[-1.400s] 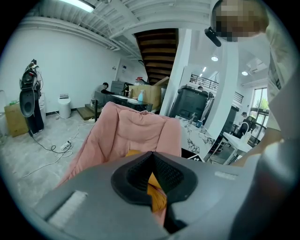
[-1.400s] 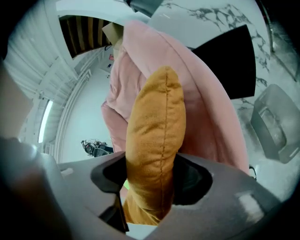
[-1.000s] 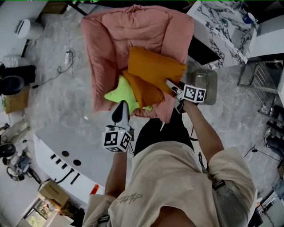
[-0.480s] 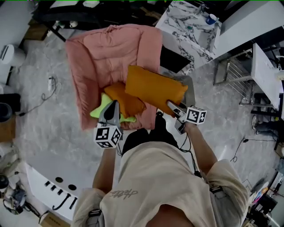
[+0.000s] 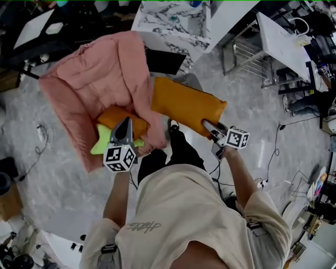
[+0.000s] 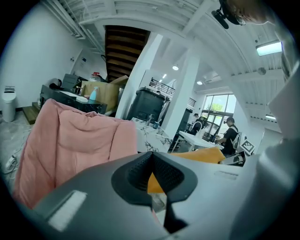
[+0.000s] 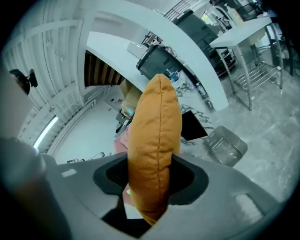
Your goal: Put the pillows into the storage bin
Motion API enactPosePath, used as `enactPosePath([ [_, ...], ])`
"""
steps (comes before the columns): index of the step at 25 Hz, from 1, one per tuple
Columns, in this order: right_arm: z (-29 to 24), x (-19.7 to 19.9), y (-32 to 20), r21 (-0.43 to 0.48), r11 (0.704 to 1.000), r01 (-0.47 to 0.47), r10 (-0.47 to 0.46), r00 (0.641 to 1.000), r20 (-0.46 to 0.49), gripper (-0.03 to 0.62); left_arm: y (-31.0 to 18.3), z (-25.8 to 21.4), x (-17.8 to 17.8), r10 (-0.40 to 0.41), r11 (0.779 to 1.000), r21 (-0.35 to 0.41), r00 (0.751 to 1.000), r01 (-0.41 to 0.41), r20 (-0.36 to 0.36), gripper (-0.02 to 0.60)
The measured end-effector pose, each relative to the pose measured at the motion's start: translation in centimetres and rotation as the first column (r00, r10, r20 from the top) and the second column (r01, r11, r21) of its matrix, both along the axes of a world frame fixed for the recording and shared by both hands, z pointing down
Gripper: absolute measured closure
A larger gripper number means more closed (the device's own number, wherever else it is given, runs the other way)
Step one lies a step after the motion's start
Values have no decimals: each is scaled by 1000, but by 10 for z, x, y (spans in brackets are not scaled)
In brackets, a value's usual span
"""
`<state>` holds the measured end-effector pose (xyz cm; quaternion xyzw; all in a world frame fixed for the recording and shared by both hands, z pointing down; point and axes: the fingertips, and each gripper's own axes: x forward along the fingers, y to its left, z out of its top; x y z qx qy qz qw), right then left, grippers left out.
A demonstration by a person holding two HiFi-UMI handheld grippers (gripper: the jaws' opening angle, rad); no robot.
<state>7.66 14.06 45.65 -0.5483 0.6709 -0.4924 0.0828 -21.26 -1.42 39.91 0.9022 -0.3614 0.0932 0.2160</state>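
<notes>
**Head view.** The right gripper (image 5: 208,125) is shown clamped on one corner of a large orange fabric pillow (image 5: 184,104). The pillow is held clear of the floor, and its far end overlaps the edge of the pink padded armchair (image 5: 89,84). The left gripper (image 5: 124,126) is seen with its jaws together and nothing in them, above a smaller orange pillow (image 5: 113,116) and a lime-green star-shaped pillow (image 5: 98,146). Both of these are lodged on the seat, partly covered by the pink padding. A marble-topped table (image 5: 170,16) and a white table (image 5: 283,39) are seen beyond.

**Left gripper view.** The jaws are shown closed tip to tip, and only a sliver of orange is seen through the gap beneath them. The left half is filled by the armchair.

**Right gripper view.** The large pillow's seamed edge is pinched between the pads, and the middle of the view is blocked by it. A clear plastic storage bin (image 7: 226,146) is seen on the grey floor beyond, to the right of the pillow. A wire rack (image 7: 262,70) stands farther off.
</notes>
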Motion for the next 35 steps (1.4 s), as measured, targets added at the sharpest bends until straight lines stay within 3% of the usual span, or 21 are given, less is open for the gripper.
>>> enactPosePath([
  [5,3,68,29,-39,994,-99,97,993,-61,382,2,-5,30,23,1000,-1,1000,-23,-12,563],
  [8,26,111,32,-86,990,-110,96,983,-155,382,1,-2,41,17,1000,-12,1000,-17,18,562],
  [12,67,160,14,-157,984,-84,36,958,-285,385,-8,-1,56,-27,999,-37,998,29,57,563],
  [16,112,204,-15,-246,969,-34,-51,942,-332,388,-15,-5,84,-50,997,-57,996,54,73,562],
  [19,139,224,-38,-305,952,41,-167,901,-400,388,-20,-4,102,-73,995,-64,993,79,96,563],
  [21,156,233,-54,-350,931,108,-274,839,-469,387,-23,-3,112,-94,992,-75,990,102,105,563],
  [25,194,245,-91,-435,869,236,-473,653,-592,387,-32,7,129,-112,986,-104,984,127,135,563],
  [29,236,252,-131,-505,798,330,-602,484,-635,387,-36,23,140,-127,979,-132,974,153,186,563],
  [31,260,251,-151,-545,751,372,-659,387,-645,388,-36,33,140,-135,973,-156,969,169,207,561],
  [35,317,244,-184,-624,622,473,-752,141,-644,387,-33,49,144,-117,969,-177,949,174,291,562],
])
